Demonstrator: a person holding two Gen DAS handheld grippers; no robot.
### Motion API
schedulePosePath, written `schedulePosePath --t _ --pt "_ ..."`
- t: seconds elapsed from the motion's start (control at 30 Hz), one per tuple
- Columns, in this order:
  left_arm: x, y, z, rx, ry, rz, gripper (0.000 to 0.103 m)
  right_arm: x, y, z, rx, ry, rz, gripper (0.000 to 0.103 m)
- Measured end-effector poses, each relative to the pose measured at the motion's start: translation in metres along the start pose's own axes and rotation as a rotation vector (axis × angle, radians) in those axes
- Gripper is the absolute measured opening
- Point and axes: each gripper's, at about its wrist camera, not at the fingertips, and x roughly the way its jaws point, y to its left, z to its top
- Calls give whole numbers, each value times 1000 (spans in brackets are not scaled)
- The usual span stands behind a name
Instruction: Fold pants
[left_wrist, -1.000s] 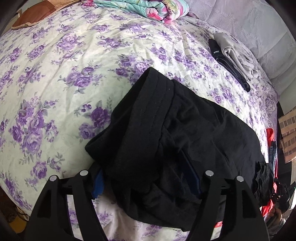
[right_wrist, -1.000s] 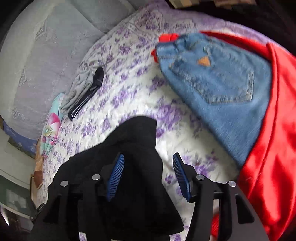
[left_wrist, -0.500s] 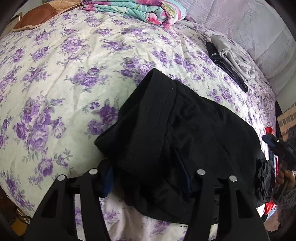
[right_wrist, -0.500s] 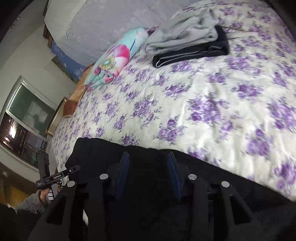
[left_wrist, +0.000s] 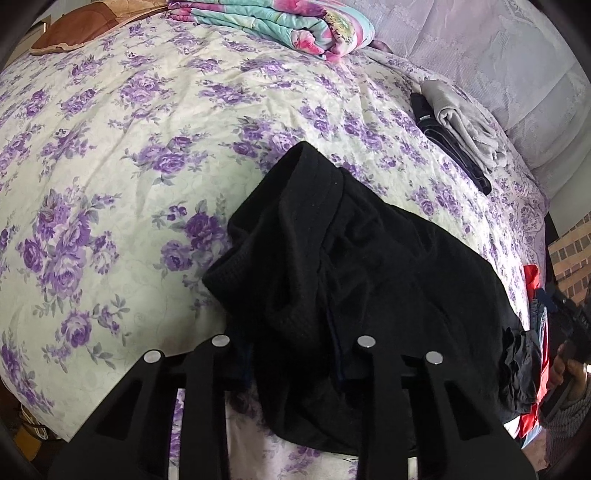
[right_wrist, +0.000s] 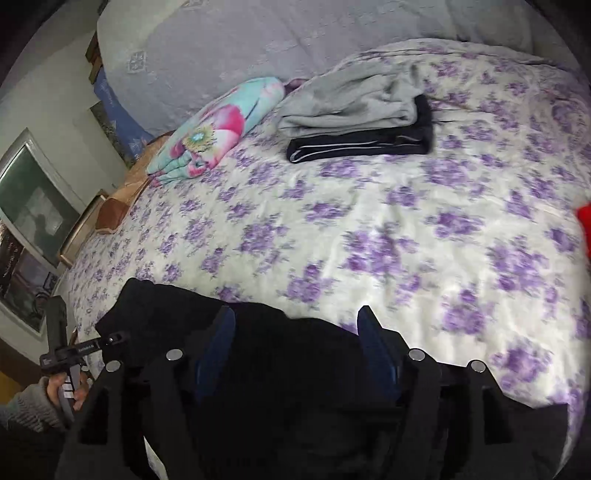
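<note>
The left gripper (left_wrist: 291, 354) is closing on the crumpled black cotton pants (left_wrist: 354, 258) at six o'clock; the right gripper (right_wrist: 295, 332), having swung across, is opening, pants released to lie flat.

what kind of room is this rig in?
Most likely a home bedroom. A floral bedspread covers a wide bed backed by a padded lilac headboard, with a folded blanket and stacked folded clothes near it. The black pants lie on the spread.
</note>
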Motion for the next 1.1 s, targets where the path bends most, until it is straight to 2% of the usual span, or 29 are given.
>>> schedulePosePath --t 0.07,0.17,0.23,0.3,0.4,0.5,0.57,0.6,0.63,0.67,0.7,0.77,0.8,0.9,1.0,1.07,1.1 --pt "-3 0 1 0 -5 -14 25 -27 -34 -15 94 -16 -60 69" --pt "-10 -9 2 53 -18 -3 24 -65 -80 -42 255 -30 -132 69" --pt "-9 -9 4 53 -3 0 24 -82 -84 -63 259 -36 -150 69" --pt "-5 -5 4 35 17 1 24 -81 -60 -79 177 -2 -154 69" --pt "-1 -4 5 31 32 7 24 -43 2 -96 -12 69 -138 71" --pt "-1 -5 6 53 45 9 25 -7 48 -120 -241 120 -258 76" --pt "0 -5 7 66 55 4 25 12 53 -136 -337 148 -354 78" --pt "0 -5 8 71 59 3 25 18 51 -143 -363 146 -368 78" --pt "1 -4 8 73 60 1 25 19 48 -146 -357 128 -354 77" --pt "1 -4 8 73 61 -2 25 17 42 -143 -312 116 -325 65" --pt "1 -3 8 73 62 -5 25 13 36 -137 -257 108 -301 42" --pt "0 -2 8 71 60 -17 25 0 23 -121 -151 93 -231 17" --pt "0 -2 8 72 59 -22 25 -5 21 -115 -123 84 -215 17" --pt "-1 -1 9 75 53 -32 25 -10 39 -104 -177 57 -201 17" --pt "-8 -3 10 77 33 -51 24 -6 63 -99 -203 36 -127 17" --pt "-14 -6 11 88 21 -59 24 11 79 -105 -249 77 -91 17" --pt "-18 -8 13 97 20 -70 24 27 82 -111 -266 129 -86 21"
